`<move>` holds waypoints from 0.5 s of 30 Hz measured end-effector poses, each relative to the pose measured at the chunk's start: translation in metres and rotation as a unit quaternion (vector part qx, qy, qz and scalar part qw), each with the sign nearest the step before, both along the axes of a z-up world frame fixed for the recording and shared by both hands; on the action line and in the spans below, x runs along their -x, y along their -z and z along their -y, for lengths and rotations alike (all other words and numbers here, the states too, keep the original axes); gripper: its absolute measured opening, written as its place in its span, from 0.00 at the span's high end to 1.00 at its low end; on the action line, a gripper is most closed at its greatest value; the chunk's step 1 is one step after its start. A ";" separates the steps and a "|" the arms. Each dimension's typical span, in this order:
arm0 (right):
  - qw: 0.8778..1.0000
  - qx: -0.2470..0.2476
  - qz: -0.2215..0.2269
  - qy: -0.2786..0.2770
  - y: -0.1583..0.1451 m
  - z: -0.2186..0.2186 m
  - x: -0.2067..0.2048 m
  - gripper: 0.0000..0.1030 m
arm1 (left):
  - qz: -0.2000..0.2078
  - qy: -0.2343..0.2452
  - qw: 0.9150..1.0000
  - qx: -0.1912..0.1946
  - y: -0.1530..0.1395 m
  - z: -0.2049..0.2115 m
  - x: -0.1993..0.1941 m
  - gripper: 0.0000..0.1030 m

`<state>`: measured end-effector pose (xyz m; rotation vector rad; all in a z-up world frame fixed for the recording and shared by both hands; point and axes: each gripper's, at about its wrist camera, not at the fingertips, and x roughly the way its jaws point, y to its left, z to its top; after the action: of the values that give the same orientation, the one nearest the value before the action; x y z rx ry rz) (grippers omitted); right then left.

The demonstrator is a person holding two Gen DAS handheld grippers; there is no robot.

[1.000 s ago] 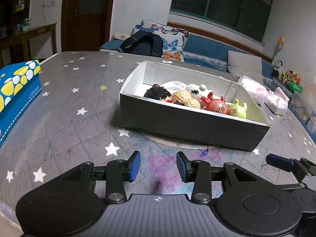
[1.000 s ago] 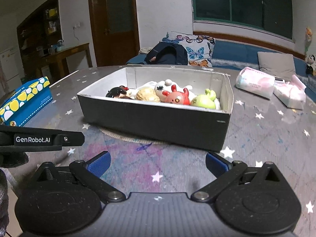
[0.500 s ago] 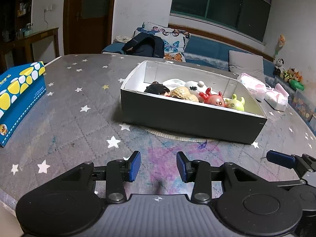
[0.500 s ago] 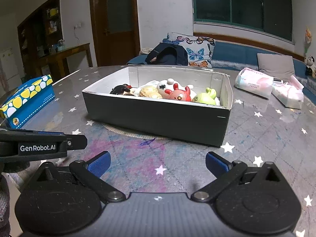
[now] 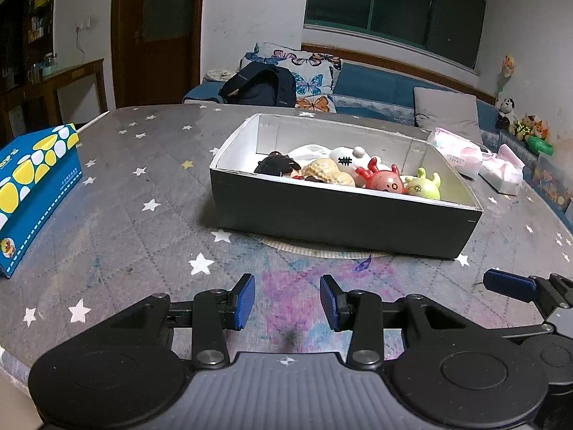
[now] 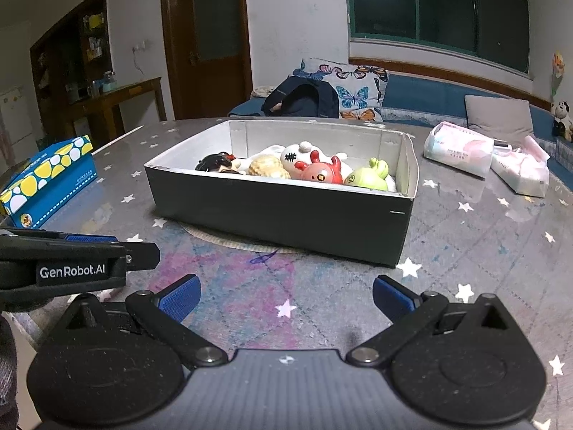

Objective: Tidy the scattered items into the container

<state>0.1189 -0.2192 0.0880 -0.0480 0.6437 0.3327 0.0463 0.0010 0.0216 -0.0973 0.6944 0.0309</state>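
A dark cardboard box (image 5: 340, 222) (image 6: 286, 215) with a white inside stands on the star-patterned table. Inside lie a dark-haired figure (image 5: 277, 165), a tan peanut-shaped toy (image 5: 326, 172), a white toy (image 5: 349, 156), a red toy (image 5: 381, 179) and a green toy (image 5: 424, 186). My left gripper (image 5: 287, 301) hovers open and empty over the table, well short of the box. In the right wrist view my right gripper (image 6: 284, 295) stands wide open and empty, also in front of the box. The left gripper's body (image 6: 71, 268) shows at that view's left edge.
A blue and yellow tissue box (image 5: 32, 186) (image 6: 50, 179) lies at the table's left. Two pink-white tissue packs (image 6: 458, 150) (image 6: 521, 170) sit at the right rear. A round mat (image 6: 229, 240) pokes out under the box. A sofa with cushions stands behind the table.
Both grippers have drawn back from the box, which looks smaller and farther away now. Neither gripper's opening has changed.
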 end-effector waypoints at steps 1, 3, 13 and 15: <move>1.000 0.000 -0.001 0.000 0.001 0.000 -0.001 0.00 | -0.001 0.000 1.000 -0.001 0.001 0.000 -0.001 0.59; 1.000 0.001 -0.003 0.000 0.002 -0.001 -0.003 0.00 | -0.003 0.000 1.000 0.000 0.002 0.000 -0.003 0.59; 1.000 0.002 -0.005 0.002 0.003 -0.002 -0.010 0.00 | -0.005 0.003 1.000 -0.003 0.003 0.000 -0.012 0.59; 1.000 0.002 -0.004 0.002 0.002 -0.002 -0.012 0.00 | -0.005 0.005 1.000 -0.002 0.003 0.001 -0.013 0.59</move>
<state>0.1309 -0.2172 0.0861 -0.0493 0.6523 0.3281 0.0597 0.0004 0.0191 -0.0891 0.7050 0.0241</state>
